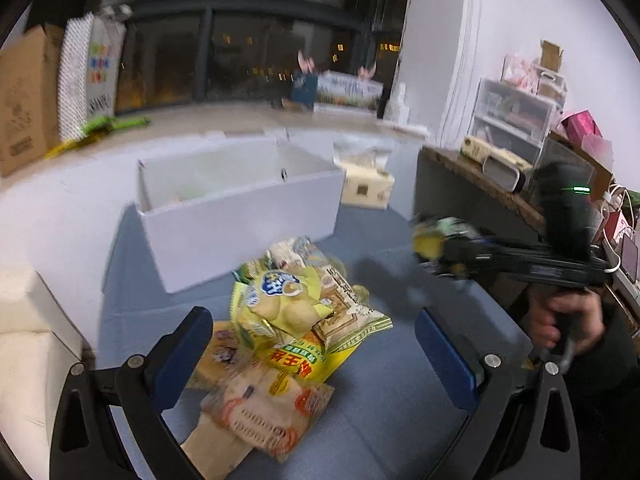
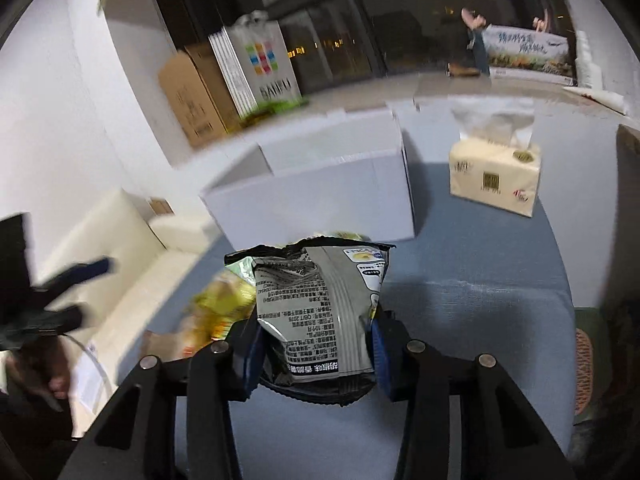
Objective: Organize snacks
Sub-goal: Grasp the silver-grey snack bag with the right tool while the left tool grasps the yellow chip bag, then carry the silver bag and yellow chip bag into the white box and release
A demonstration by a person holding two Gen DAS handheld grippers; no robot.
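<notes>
Our right hand-held gripper (image 2: 316,354) clamps a grey bag (image 2: 320,316) bound for the box (image 2: 316,196); our left hand-held gripper (image 1: 316,356) gapes over the pile (image 1: 292,320).

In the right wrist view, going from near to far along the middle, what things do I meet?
Right tool shut on the grey snack bag → white box → paper bag with coloured squares by the dark window.

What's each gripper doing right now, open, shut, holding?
Left gripper: open, empty, above the snack pile.
Right gripper: shut on a grey snack bag.
</notes>
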